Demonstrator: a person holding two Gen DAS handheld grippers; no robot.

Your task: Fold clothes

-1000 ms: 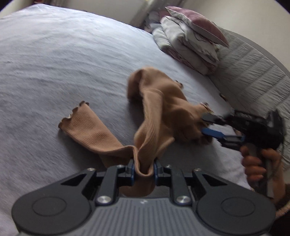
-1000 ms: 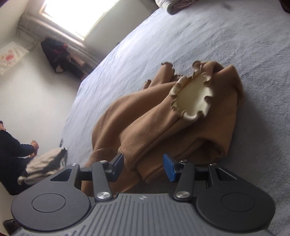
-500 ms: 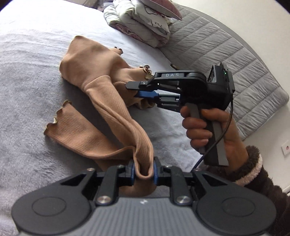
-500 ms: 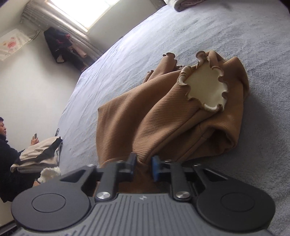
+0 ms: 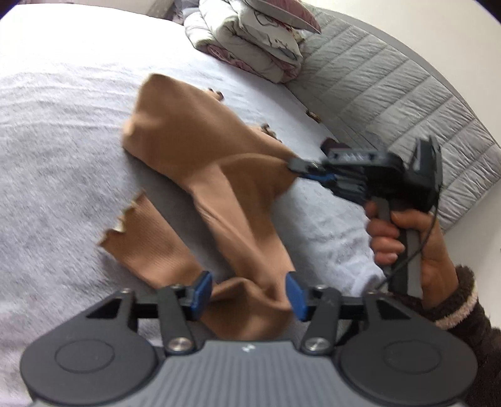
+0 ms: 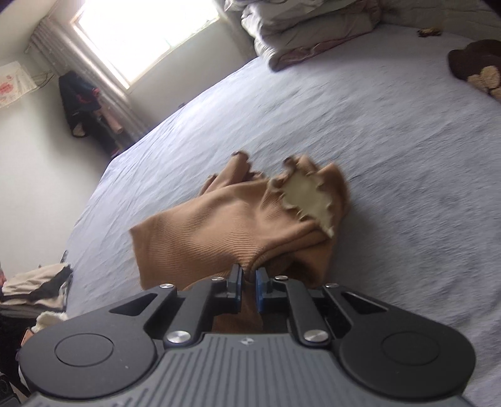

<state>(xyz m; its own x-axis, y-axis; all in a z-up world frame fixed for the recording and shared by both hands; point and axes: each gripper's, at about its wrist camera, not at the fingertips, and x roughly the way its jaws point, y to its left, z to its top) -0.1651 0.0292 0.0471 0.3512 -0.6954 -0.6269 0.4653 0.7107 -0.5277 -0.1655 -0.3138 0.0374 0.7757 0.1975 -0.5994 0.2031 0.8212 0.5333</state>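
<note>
Grey bedspread (image 5: 56, 131) across the bed, finely wrinkled; stack of folded bedding (image 5: 250, 47) at its far end, topped by a mauve pillow (image 5: 281, 14); quilted grey headboard (image 5: 407, 103) curving along the right edge. Bright window (image 6: 141, 34) in the far wall, pale curtain (image 6: 53, 47) beside it; dark clothes (image 6: 81, 100) hanging beneath; printed sheet (image 6: 12, 83) pinned to the white wall. Heap of cream and black garments (image 6: 37, 289) low on the left; brown plush item (image 6: 479, 67) lying on the bedspread at the right.

Wrist views, close over shared garment (image 5: 219, 175)
</note>
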